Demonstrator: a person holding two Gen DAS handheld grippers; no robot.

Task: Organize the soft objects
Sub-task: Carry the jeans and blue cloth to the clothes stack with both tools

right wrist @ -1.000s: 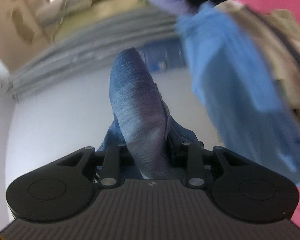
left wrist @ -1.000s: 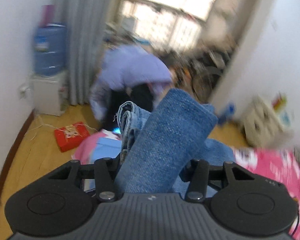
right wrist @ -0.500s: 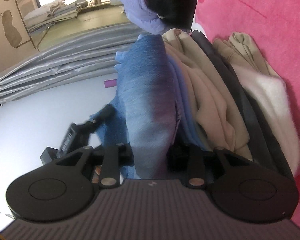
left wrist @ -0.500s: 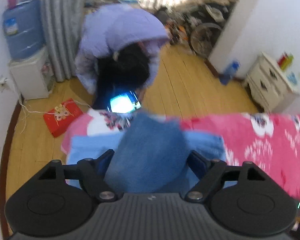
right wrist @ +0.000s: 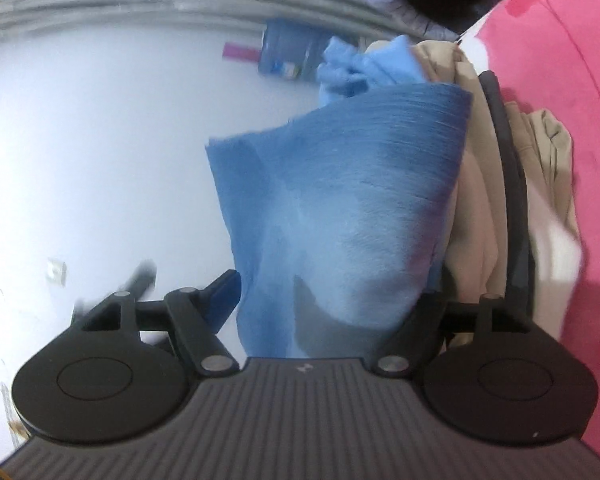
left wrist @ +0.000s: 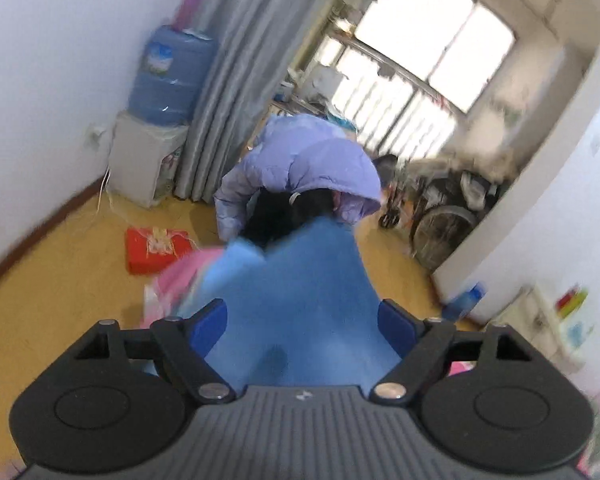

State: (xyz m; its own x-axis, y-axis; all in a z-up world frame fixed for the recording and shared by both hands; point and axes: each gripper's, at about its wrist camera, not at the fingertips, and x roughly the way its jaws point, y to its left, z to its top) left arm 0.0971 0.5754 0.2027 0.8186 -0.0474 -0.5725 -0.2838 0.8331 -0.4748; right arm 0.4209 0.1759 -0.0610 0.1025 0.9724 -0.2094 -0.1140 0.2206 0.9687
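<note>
Blue denim jeans lie between the spread fingers of my left gripper, which is open; its blue pads stand clear of the cloth on both sides. In the right wrist view the same folded jeans rest against a stack of folded clothes in beige, dark and white on the pink bedspread. My right gripper is open too, with the denim loose between its fingers. A light blue garment lies beyond the jeans.
A person in a purple jacket bends over just past the bed. A water dispenser stands by the grey curtain, and a red box lies on the wooden floor. A bicycle wheel and a white cabinet are at right.
Both grippers were shut on the jeans a second ago. The jeans came down onto the clothes stack, and first the left, then the right fingers spread apart and released them.
</note>
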